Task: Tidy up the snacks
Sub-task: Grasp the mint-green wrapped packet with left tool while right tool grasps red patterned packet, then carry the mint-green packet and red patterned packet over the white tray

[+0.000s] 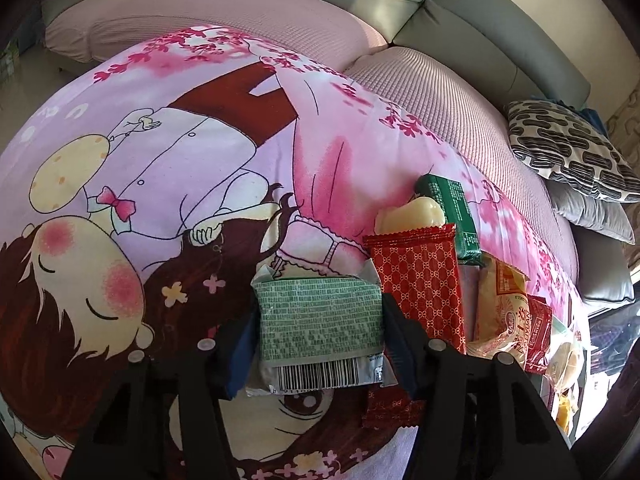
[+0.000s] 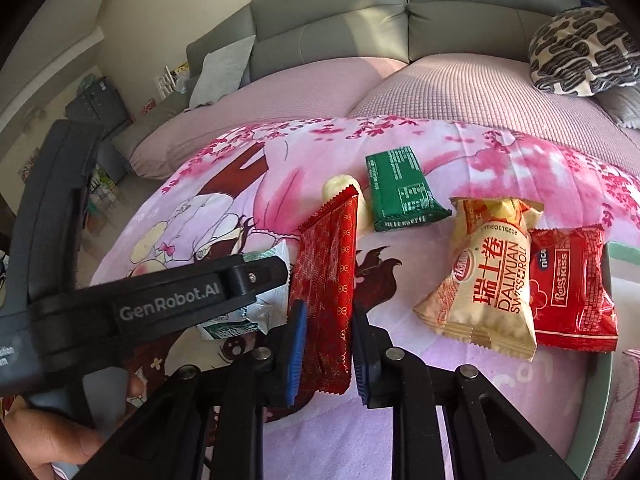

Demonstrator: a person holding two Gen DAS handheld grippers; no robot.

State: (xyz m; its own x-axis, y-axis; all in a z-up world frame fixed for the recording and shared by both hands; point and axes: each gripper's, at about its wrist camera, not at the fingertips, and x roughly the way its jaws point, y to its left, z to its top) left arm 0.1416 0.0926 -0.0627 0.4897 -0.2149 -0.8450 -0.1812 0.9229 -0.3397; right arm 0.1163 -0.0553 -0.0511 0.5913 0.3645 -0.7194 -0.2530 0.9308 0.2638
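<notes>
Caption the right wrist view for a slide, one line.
Right gripper clamps a red patterned packet above the cartoon bedsheet, beside the left gripper holding a pale green packet.

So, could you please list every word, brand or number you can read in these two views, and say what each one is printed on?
"GenRobot.AI": left gripper, on its side.
"DALIYUAN SWISS ROLL", with Chinese characters: cream snack packet.
"nice" and "kiss": red snack packet; the word before "kiss" is unclear.
Pale green packet in the left gripper: barcode, print too small to read.
Dark green packet: print too small.
Red patterned wrapper in the right gripper: no words.
</notes>
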